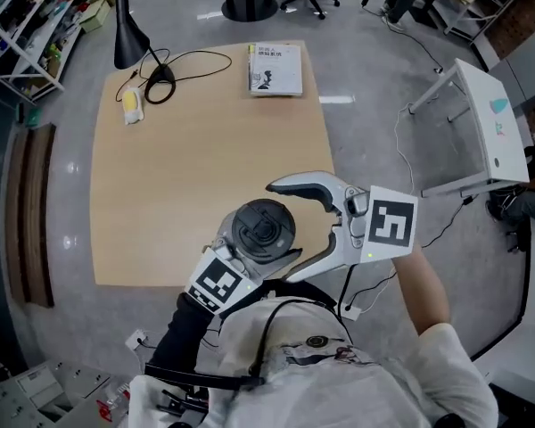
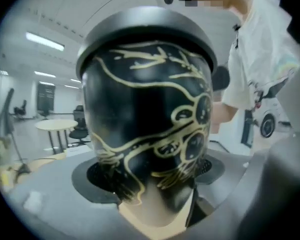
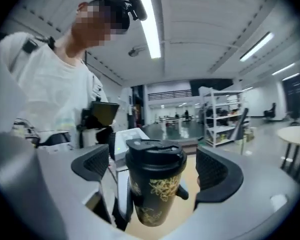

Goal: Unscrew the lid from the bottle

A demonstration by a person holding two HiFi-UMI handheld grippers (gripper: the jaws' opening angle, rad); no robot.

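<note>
A black bottle with gold line drawings point(image 2: 147, 119) is held up above the near edge of the wooden table point(image 1: 187, 168). My left gripper point(image 2: 150, 181) is shut on its lower body, which fills the left gripper view. Its black lid point(image 1: 263, 230) faces up in the head view. My right gripper point(image 1: 283, 230) comes in from the right with its jaws open, one on each side of the lid. In the right gripper view, the lid point(image 3: 155, 156) sits between the pads point(image 3: 92, 165) with a gap on both sides. Nothing is gripped by the right gripper point(image 3: 155, 170).
A book point(image 1: 275, 68) lies at the table's far edge. A black desk lamp point(image 1: 129, 29) with its cable and a small yellow object point(image 1: 131, 105) sit at the far left. A white stand point(image 1: 490, 123) is on the floor to the right.
</note>
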